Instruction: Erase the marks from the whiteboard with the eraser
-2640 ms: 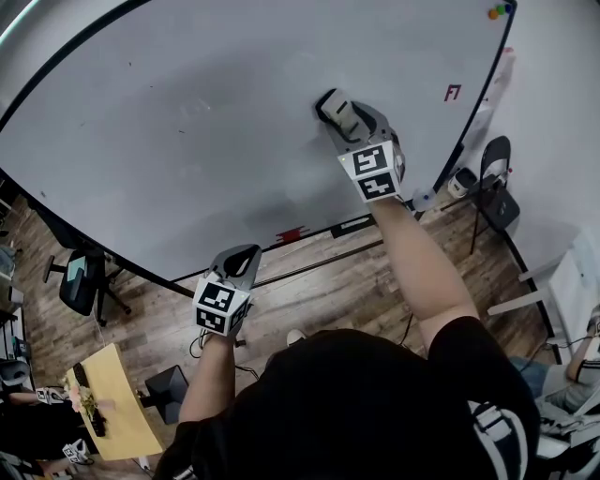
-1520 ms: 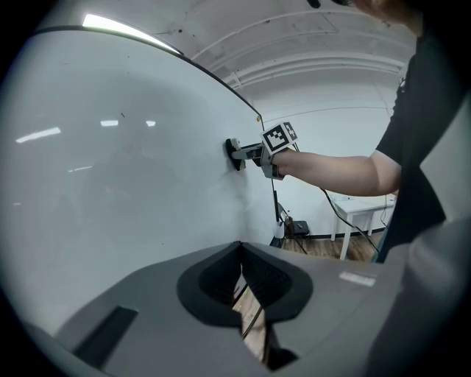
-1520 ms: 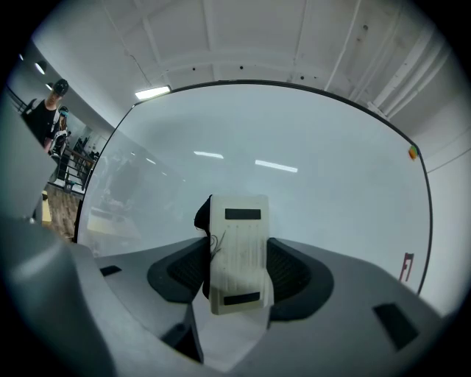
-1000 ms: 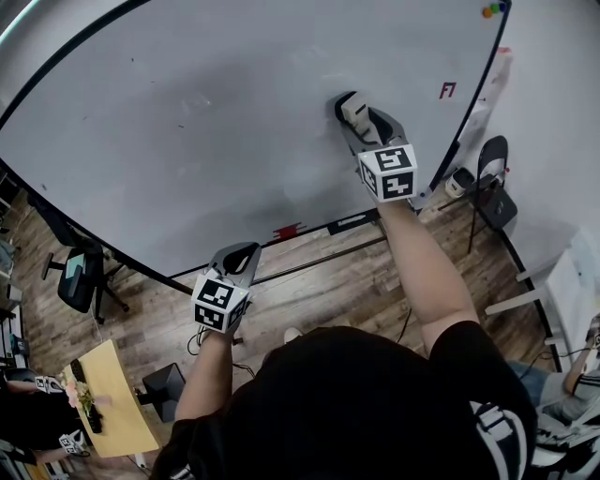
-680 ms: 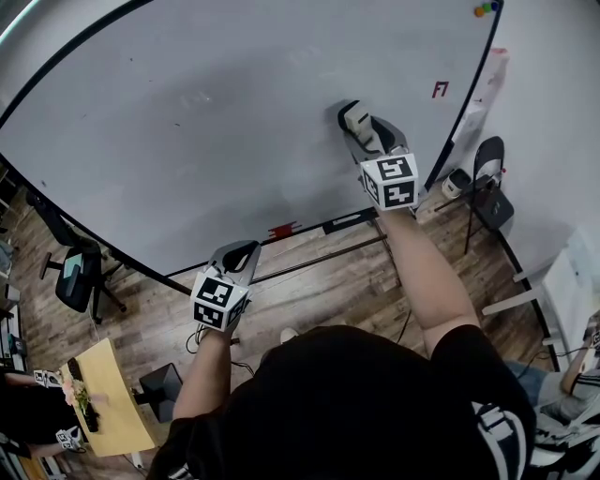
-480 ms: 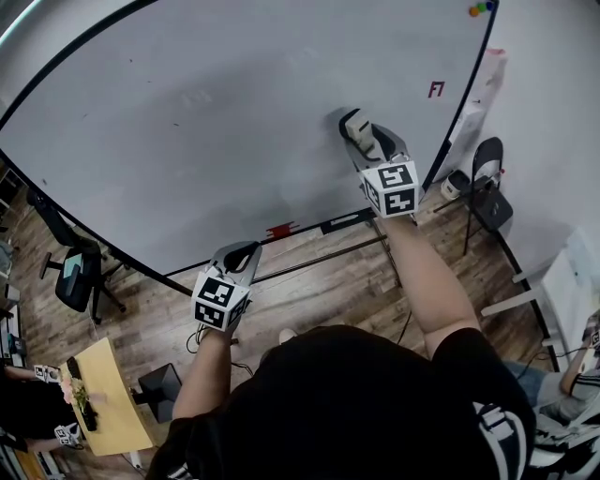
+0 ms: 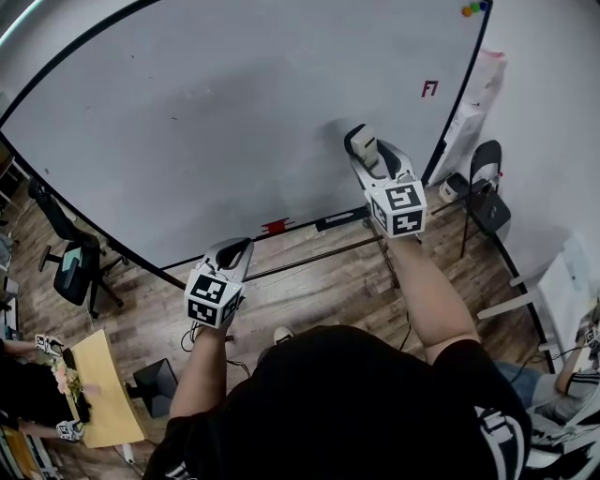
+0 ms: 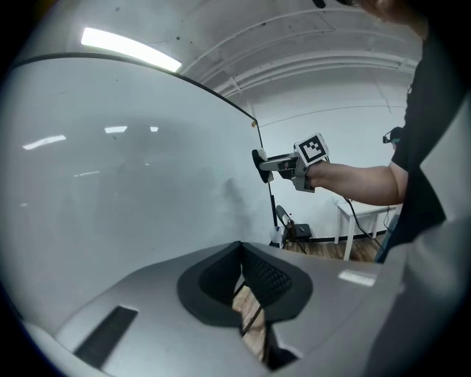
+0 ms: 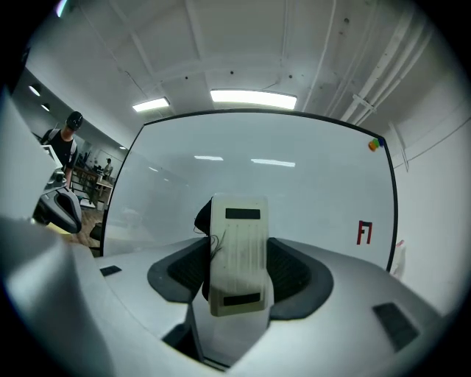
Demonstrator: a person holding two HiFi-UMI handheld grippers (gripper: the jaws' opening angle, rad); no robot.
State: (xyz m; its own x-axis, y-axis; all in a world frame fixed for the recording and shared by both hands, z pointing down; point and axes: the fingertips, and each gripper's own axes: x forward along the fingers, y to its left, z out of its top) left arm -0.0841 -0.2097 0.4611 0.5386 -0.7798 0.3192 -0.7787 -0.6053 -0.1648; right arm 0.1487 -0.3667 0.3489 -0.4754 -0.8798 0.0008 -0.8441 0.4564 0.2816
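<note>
The whiteboard (image 7: 234, 103) fills the upper head view, with a red mark (image 7: 429, 89) near its right edge and a few faint specks (image 7: 173, 119) at mid-left. My right gripper (image 7: 362, 142) is shut on the cream eraser (image 7: 363, 141) low on the board's right part; I cannot tell whether the eraser touches the board. In the right gripper view the eraser (image 9: 237, 250) stands between the jaws, with the red mark (image 9: 364, 233) to its right. My left gripper (image 7: 234, 247) hangs below the board's bottom edge, jaws shut on nothing (image 8: 246, 294).
A tray rail (image 7: 342, 219) with a small red item (image 7: 275, 226) runs under the board. Coloured magnets (image 7: 473, 8) sit at the top right corner. A black chair (image 7: 492, 187), an office chair (image 7: 70, 267) and a wooden table (image 7: 98, 394) stand on the floor.
My right gripper has carried the eraser down and to the right across the board, closer to the red mark. The left gripper has barely moved.
</note>
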